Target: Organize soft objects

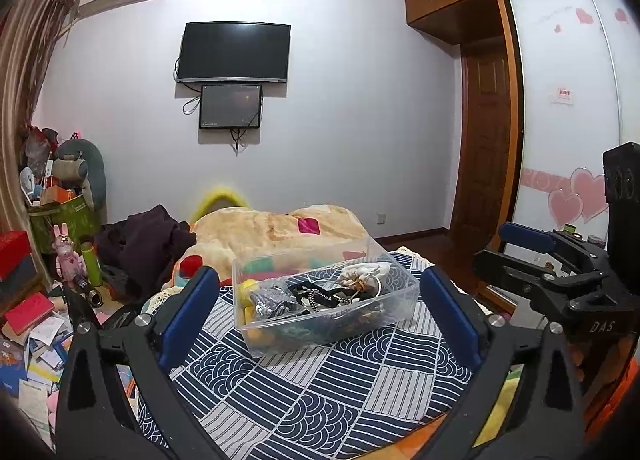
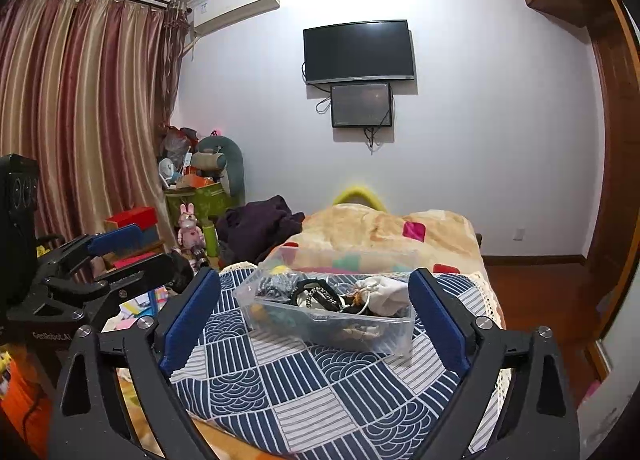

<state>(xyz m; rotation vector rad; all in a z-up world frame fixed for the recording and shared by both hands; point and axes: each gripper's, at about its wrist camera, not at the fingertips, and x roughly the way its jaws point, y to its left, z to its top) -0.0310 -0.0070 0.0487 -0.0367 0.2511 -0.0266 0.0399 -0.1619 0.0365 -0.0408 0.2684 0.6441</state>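
A clear plastic box (image 1: 404, 302) stands on a blue and white patterned cloth (image 1: 320, 388) on the bed. It holds a white drawstring pouch (image 1: 364, 273), black straps (image 1: 316, 296), a dark grey bundle and something yellow (image 1: 246, 288). My left gripper (image 1: 320, 292) is open and empty, its blue pads to either side of the box, a little short of it. In the right wrist view the box (image 2: 400, 334), the pouch (image 2: 384, 292) and the cloth (image 2: 320, 392) show again. My right gripper (image 2: 316, 296) is open and empty, just short of the box.
A beige blanket (image 1: 264, 228) with coloured squares lies behind the box, with dark clothes (image 1: 140, 244) to its left. Books, boxes and toys (image 1: 36, 324) crowd the floor at the left. A wardrobe (image 1: 560, 100) and door stand at the right.
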